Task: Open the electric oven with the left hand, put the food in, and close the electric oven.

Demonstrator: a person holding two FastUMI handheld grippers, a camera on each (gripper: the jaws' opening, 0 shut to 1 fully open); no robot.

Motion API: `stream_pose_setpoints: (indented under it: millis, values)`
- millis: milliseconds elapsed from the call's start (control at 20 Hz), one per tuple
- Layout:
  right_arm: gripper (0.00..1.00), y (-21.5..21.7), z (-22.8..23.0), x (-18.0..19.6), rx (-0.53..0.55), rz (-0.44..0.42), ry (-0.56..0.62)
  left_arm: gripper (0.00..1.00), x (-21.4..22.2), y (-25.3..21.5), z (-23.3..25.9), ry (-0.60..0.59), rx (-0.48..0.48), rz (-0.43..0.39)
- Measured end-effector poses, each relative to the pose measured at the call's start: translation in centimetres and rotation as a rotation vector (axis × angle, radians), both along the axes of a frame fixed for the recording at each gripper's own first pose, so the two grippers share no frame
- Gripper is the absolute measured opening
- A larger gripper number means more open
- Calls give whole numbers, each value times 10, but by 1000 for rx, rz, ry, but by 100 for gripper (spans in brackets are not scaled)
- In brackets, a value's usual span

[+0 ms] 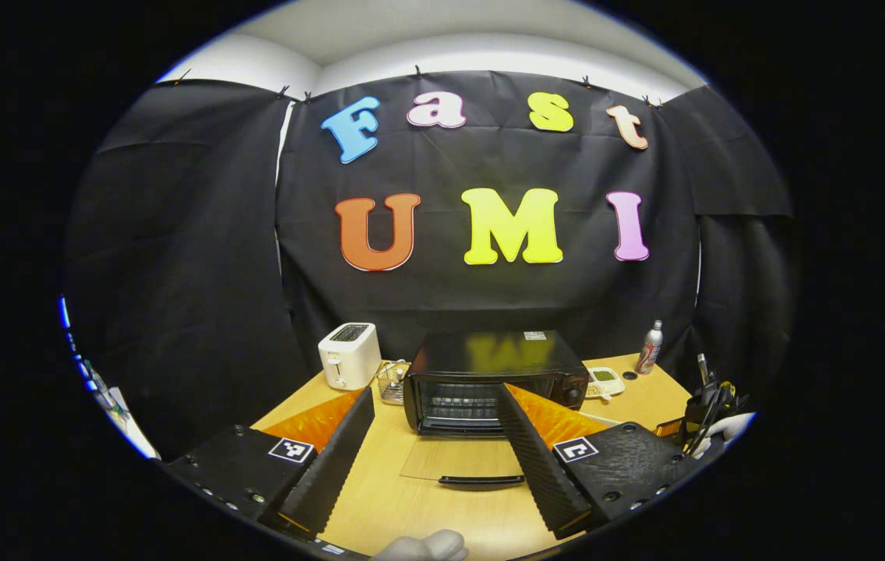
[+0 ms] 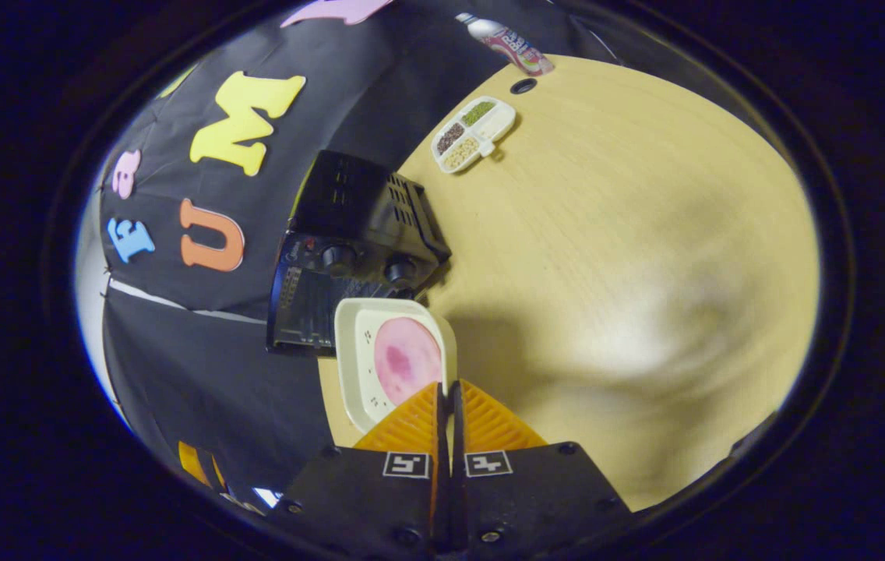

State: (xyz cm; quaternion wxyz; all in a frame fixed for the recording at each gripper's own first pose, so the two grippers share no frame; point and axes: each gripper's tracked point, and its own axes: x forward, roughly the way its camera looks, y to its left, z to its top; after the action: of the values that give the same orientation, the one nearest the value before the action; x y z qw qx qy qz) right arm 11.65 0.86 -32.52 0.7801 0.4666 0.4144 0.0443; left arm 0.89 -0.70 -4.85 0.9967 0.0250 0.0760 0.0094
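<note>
The black electric oven [image 1: 489, 374] stands mid-table with its glass door [image 1: 450, 456] folded flat onto the wood, handle [image 1: 481, 481] nearest me. My left gripper [image 1: 435, 393] hangs open in front of the door, with nothing between its fingers. In the right gripper view, my right gripper [image 2: 449, 384] is shut on the rim of a white dish [image 2: 357, 366] carrying a round pink piece of food [image 2: 407, 358]. The dish is raised above the table, just in front of the oven [image 2: 357, 226], beside its knobs.
A white toaster [image 1: 349, 354] and a small wire basket [image 1: 392, 382] sit left of the oven. A compartment tray [image 2: 474, 132] and a bottle [image 1: 649, 348] lie to its right. A dark device with cables [image 1: 711, 405] is at the table's right edge. Bare tabletop [image 2: 629, 234] spreads right of the oven.
</note>
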Motion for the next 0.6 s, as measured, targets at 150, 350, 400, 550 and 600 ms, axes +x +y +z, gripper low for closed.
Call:
stream_pose_setpoints:
  millis: [150, 350, 400, 550, 600]
  values:
    - [4, 38, 6, 5, 35, -95, 5, 96, -3, 11, 3, 7, 19, -23]
    - [0, 80, 4, 29, 78, -178, -6, 95, -7, 27, 4, 20, 34, -29]
    - [0, 86, 0, 34, 77, -200, 5, 96, -8, 29, 4, 23, 30, -34]
    - [0, 104, 1, 58, 113, -266, -1, 97, -8, 38, 6, 24, 26, -31]
    - [0, 109, 1, 67, 135, -280, -5, 96, -8, 40, 7, 24, 24, -28]
